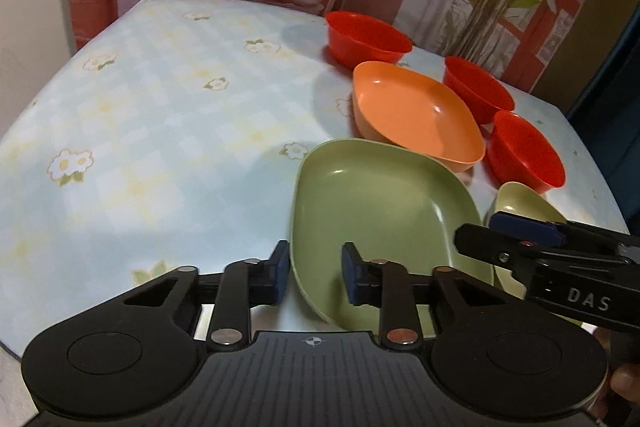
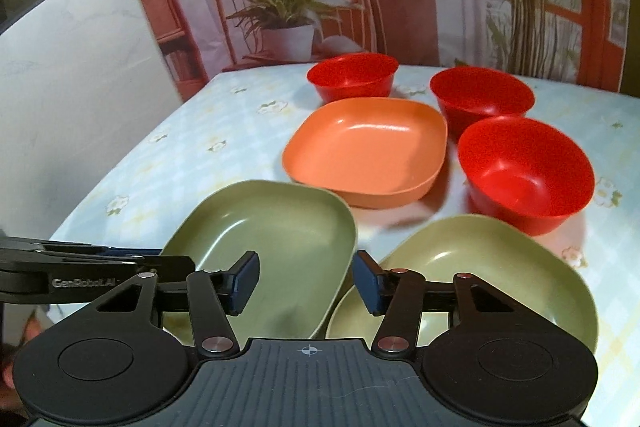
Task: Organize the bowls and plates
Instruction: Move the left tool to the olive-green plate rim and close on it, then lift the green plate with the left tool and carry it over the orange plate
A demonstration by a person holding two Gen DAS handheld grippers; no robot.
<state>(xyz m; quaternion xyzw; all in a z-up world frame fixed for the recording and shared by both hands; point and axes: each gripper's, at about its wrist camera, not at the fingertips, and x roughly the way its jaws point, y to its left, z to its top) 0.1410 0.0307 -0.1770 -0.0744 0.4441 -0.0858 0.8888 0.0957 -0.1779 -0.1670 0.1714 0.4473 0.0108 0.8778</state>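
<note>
Floral-clothed table [image 2: 224, 131], three red bowls [image 2: 524, 175], orange plate [image 2: 368, 151], two green plates [image 2: 280, 239]

Three round bowls [image 2: 354, 75] [image 2: 482, 95] [image 2: 524, 171]: red, plain. Square plate [image 2: 368, 151]: orange, plain. Two rounded-square plates: olive green [image 2: 280, 239], paler yellow-green [image 2: 488, 263]. Surface [image 1: 160, 131]: pale blue and cream check cloth with white daisies, yellow centres, green leaves. Fingers [image 2: 246, 281]: black arms, dark blue pads.

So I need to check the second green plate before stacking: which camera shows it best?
The right wrist view: the second green plate shows nearly whole beside the first green plate. The left wrist view shows only a sliver behind the right gripper.
</note>
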